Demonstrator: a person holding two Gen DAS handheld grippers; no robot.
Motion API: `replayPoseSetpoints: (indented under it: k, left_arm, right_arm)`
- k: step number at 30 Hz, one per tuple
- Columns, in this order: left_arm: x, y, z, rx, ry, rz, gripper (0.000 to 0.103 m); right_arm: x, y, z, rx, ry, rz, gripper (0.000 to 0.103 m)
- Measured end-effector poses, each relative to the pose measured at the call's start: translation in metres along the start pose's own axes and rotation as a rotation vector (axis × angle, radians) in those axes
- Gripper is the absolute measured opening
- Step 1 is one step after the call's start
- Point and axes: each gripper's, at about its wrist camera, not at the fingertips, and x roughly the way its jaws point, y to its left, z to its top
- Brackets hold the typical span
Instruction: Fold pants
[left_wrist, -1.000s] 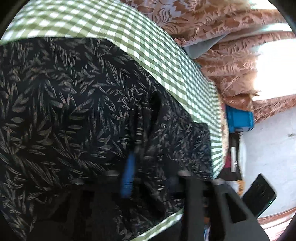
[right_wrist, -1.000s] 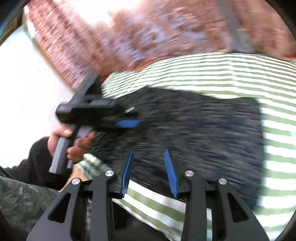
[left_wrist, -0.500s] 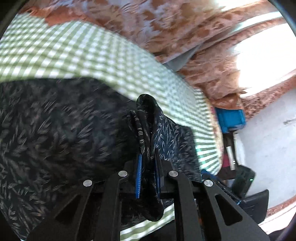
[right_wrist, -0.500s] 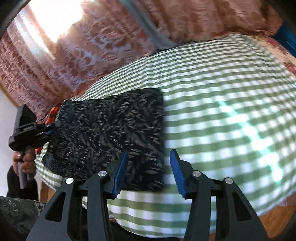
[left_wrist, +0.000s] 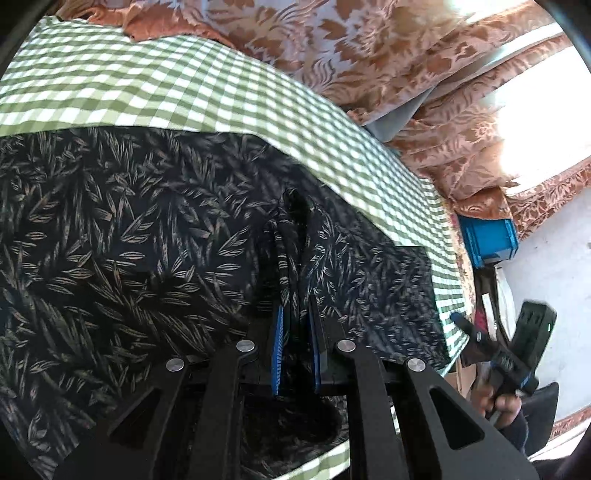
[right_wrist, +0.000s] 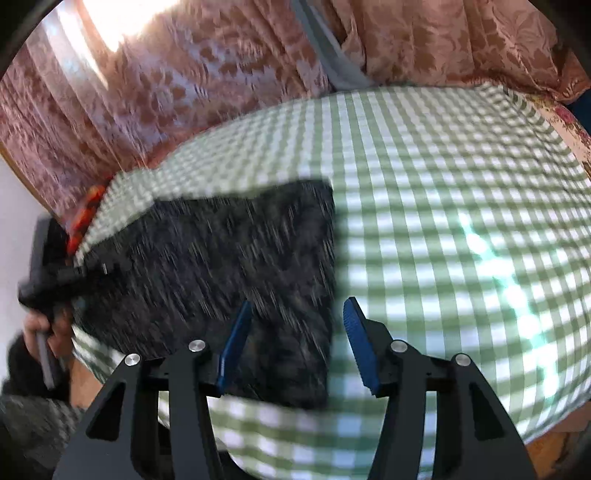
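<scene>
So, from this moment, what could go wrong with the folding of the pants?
The left gripper pinches only a narrow bunched ridge of the pants, near the table's edge. A pull may slip off it, or drag the folded layers out of line.

The right gripper is open, holding nothing, above the corner of the pants and the checked cloth. If it closes low, it might catch the cloth together with the pants.

I can read no text, label, brand or number anywhere — nothing legible in my left view or my right.
</scene>
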Motion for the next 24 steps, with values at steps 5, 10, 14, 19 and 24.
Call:
replayPoseSetpoints:
  k: [5, 10, 14, 19, 24]
  left_arm:
    - [0.000, 0.001, 0.005, -0.047, 0.015, -0.015, 0.011]
    - [-0.001, 0.005, 0.012, -0.125, 0.036, -0.105, 0.011]
    - [-0.007, -0.009, 0.021, -0.116, 0.036, -0.143, 0.011]
    - [-0.019, -0.048, 0.038, -0.085, 0.018, -0.203, 0.011]
    - [-0.032, -0.098, 0.056, -0.047, 0.009, -0.278, 0.011]
  right_arm:
    - [0.022, 0.011, 0.038, 0.064, -0.013, 0.060, 0.051]
    - [0.008, 0.003, 0.019, -0.029, 0.002, -0.028, 0.069]
    - [-0.017, -0.018, -0.027, -0.103, 0.052, -0.117, 0.074]
    - [-0.018, -0.025, -0.070, -0.119, 0.119, -0.171, 0.074]
    - [-0.001, 0.000, -0.075, -0.127, 0.073, -0.135, 0.080]
